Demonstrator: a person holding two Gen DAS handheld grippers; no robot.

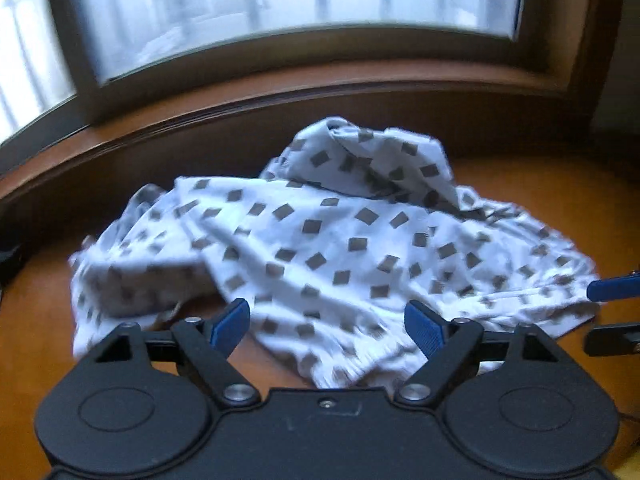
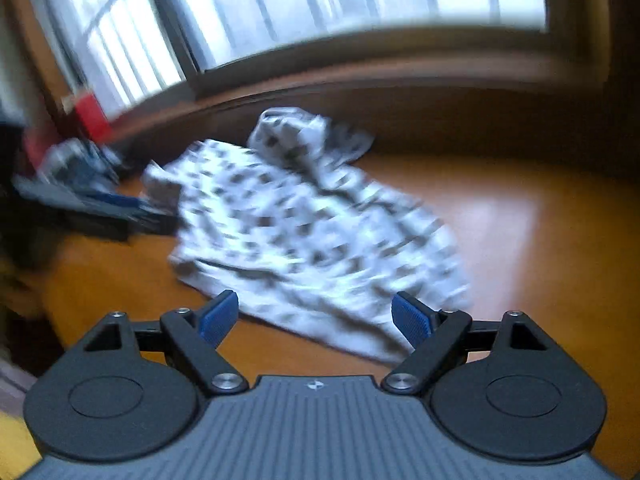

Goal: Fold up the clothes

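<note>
1. Garment: a white cloth garment printed with grey-brown squares (image 1: 320, 240) lies rumpled on the orange-brown wooden tabletop (image 2: 520, 220), one part heaped up against the dark wooden sill below the window (image 1: 280, 20). No flat, squared fold shows; it lies bunched, not folded.
2. Left gripper (image 1: 327, 326), black with blue pads: jaws wide apart, holding nothing, poised at the near hem.
3. Right gripper (image 2: 315, 322), same make: jaws likewise spread and empty, near the cloth's near edge. Its blue tip also shows at the right of the left wrist view, just beside the hem.
4. Risks, as judged: layers overlap, so a pinch may take two plies or miss the true edge; the heaped part may drag or catch against the sill; the glossy table may let the cloth slide rather than crease.
5. Surroundings: a red box (image 2: 92, 114) and dark blurred clutter (image 2: 80, 192) crowd the garment's left side, limiting room to spread it there. Both views are motion-blurred.
</note>
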